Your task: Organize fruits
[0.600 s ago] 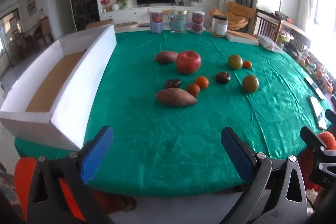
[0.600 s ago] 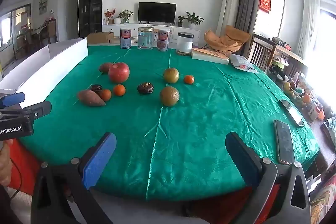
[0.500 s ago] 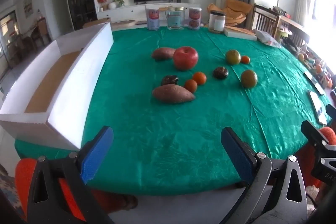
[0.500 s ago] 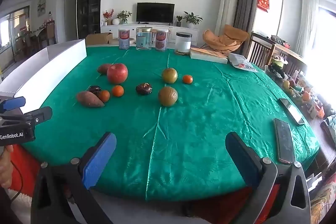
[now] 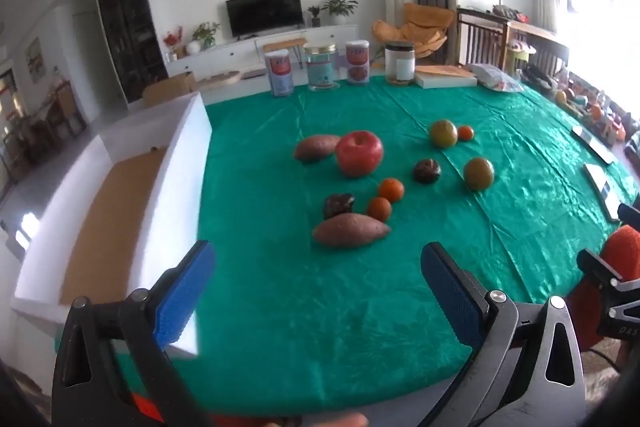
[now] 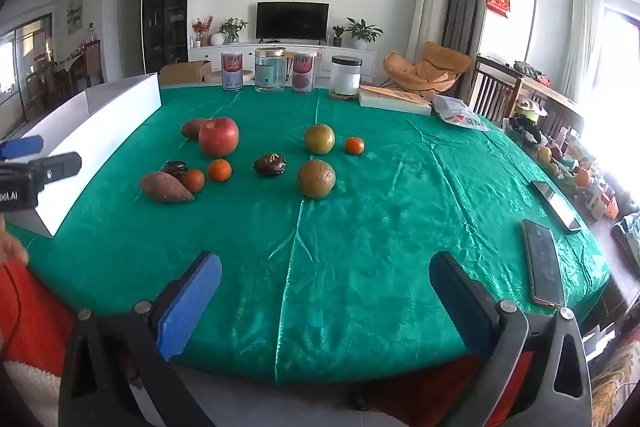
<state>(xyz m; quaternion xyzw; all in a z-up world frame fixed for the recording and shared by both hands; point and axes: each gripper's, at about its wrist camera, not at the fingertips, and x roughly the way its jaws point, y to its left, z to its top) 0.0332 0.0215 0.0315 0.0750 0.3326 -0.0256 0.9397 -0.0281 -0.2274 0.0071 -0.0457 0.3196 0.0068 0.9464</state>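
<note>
Both claws, left (image 5: 316, 291) and right (image 6: 326, 301), gape empty; the brown tapered sweet potato (image 5: 350, 231) lies just ahead of the left, seemingly untouched.

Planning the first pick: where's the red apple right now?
In the left wrist view the red apple sits mid-table on the green cloth, touching or just beside the far sweet potato on its left.

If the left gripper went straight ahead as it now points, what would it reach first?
Probably the near sweet potato: it lies between the open jaws of the left gripper, ahead on the green tablecloth, nothing before it. Depth is uncertain in the fisheye view.
</note>
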